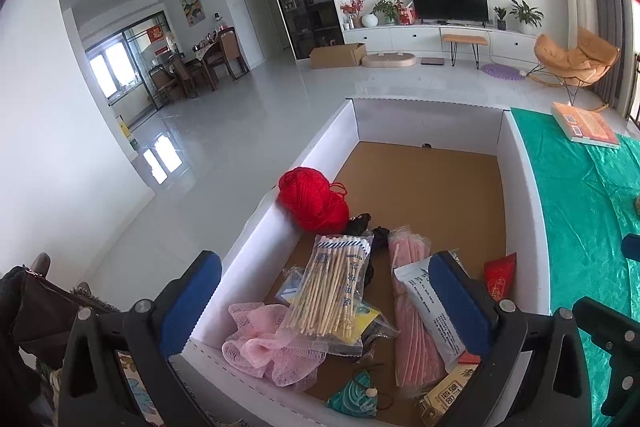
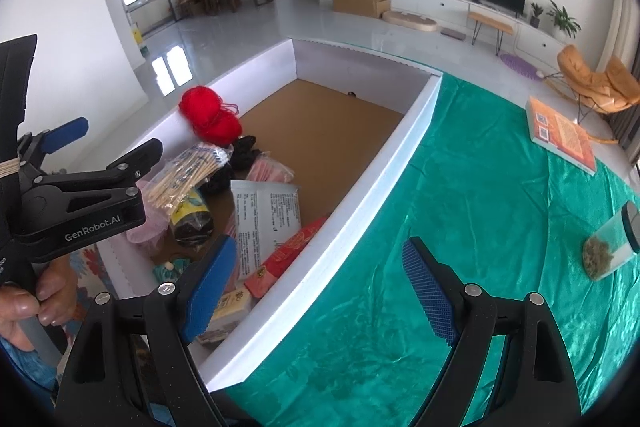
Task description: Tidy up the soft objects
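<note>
A white box [image 1: 520, 187] with a brown floor holds soft goods at its near end: red yarn [image 1: 312, 199], a pink mesh sponge [image 1: 260, 347], a cotton swab pack [image 1: 332, 291], a pink packet [image 1: 412, 347], a white sachet [image 1: 420, 291], a red pouch [image 1: 500, 279] and a teal pouch [image 1: 356, 399]. My left gripper [image 1: 326, 303] hangs open over this pile, gripping nothing. In the right wrist view my right gripper [image 2: 320, 291] stands open above the box's right wall [image 2: 360, 211] and the green cloth [image 2: 480, 227], with the left gripper [image 2: 122, 135] at the far left.
The box's far half shows bare brown floor [image 2: 320, 123]. On the green cloth lie an orange book [image 2: 560, 135] and a glass jar [image 2: 612, 247] on its side with dried bits in it. A person's hand [image 2: 24, 303] holds the left gripper's handle.
</note>
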`<state>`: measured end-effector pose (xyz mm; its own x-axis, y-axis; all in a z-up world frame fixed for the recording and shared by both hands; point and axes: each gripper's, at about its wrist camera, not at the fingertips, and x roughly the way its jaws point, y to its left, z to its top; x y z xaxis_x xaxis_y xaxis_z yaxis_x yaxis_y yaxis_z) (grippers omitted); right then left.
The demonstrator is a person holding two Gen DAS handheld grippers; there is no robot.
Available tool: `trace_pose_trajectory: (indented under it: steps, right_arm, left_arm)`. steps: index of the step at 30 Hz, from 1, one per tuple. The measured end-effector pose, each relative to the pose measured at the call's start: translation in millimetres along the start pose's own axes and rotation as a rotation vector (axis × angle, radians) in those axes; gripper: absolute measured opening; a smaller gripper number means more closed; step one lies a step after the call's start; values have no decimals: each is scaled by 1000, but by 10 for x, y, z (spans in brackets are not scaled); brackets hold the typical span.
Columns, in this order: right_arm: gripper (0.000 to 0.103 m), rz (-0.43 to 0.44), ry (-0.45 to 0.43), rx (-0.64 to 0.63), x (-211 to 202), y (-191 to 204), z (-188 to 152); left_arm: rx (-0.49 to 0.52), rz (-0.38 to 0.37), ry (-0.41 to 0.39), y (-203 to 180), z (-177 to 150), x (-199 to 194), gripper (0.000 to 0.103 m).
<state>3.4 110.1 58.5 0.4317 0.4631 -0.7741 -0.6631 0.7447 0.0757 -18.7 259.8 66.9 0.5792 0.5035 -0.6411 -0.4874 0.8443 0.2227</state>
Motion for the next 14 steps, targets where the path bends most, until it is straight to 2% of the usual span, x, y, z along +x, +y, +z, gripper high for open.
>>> trace_pose_trajectory:
  steps: [6,12,14]
  right_arm:
    - [87,2,-2,-12,-18,32,-13]
    - [87,2,-14,-12,-47,42,-29]
    - [87,1,-14,-7,-47,23,-44]
  left_arm:
    - [4,2,-15,1,3,-72,103]
    - [-86,-75,-16,92,-31,-160,103]
    - [-86,-90,-23,77,-54,-179,103]
